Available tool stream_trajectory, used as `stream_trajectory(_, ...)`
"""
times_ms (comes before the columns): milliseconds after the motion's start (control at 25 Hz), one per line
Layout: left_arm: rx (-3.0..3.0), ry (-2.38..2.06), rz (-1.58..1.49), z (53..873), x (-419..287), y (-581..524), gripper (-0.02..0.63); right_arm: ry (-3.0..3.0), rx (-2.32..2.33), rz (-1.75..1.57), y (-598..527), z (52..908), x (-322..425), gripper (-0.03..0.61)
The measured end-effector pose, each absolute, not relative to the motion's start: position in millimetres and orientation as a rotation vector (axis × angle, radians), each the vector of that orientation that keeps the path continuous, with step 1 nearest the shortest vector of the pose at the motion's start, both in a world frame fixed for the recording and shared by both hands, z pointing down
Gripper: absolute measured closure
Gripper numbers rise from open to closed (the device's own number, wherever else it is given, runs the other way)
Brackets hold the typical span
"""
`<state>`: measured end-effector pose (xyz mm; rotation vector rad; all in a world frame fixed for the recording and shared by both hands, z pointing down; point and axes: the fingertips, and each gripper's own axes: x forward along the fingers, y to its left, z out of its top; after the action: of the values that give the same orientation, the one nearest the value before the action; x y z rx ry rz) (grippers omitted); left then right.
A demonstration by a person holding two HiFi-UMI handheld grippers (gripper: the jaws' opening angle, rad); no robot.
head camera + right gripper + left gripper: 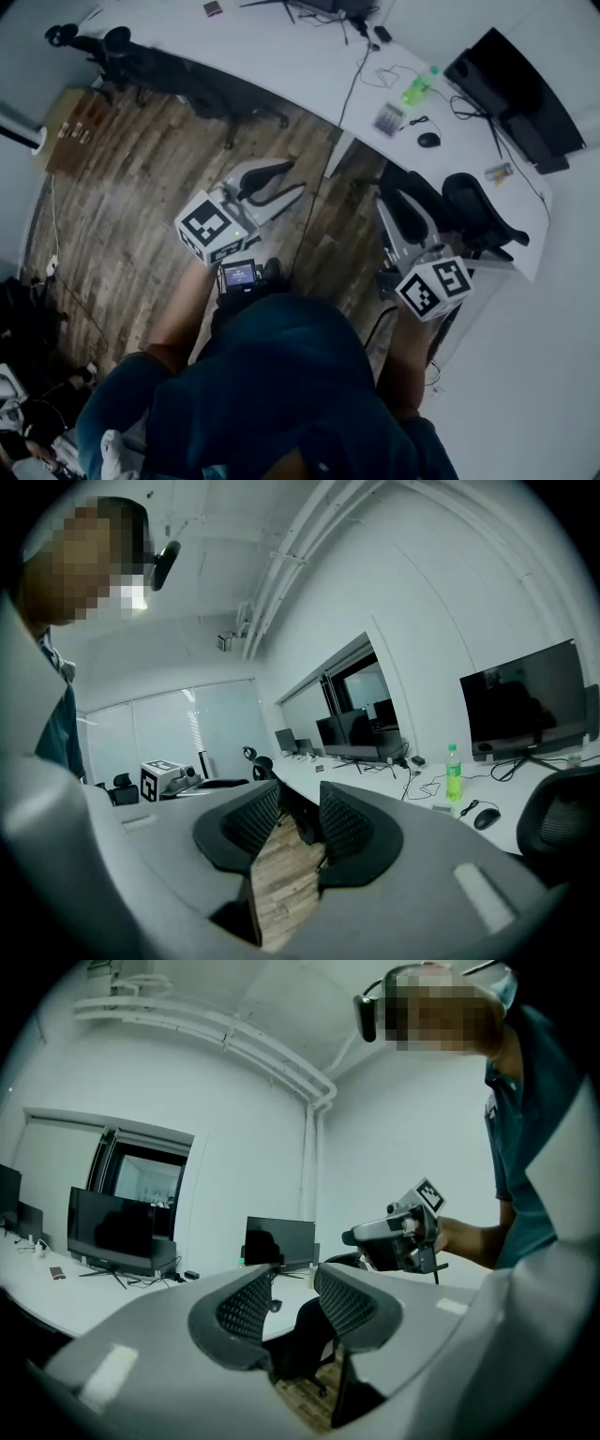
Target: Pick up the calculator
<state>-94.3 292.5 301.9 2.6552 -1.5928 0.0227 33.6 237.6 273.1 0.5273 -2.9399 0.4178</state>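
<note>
Left gripper [295, 1286] held up, jaws slightly apart with nothing between, right gripper [300, 803] the same, wooden floor [141, 206] below, calculator [387, 120] lying on the white surface [281, 56] upper right of the head view, near the green bottle [418, 86]

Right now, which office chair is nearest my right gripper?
The black chair right beside the right gripper; the other chair stands far off at upper left.
</note>
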Motion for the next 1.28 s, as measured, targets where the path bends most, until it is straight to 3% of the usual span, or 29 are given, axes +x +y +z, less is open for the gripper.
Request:
stream_trajectory(720,2.664,-1.464,-0.029,319,-146,215,0.459,-2.835,0.633,0.486,168,294,-15,0.451)
stream_trajectory(1280,2.583,-1.626,0.004,310,-159,121,0.459,-2.871,0.437,0.483,54,295,-44,0.451)
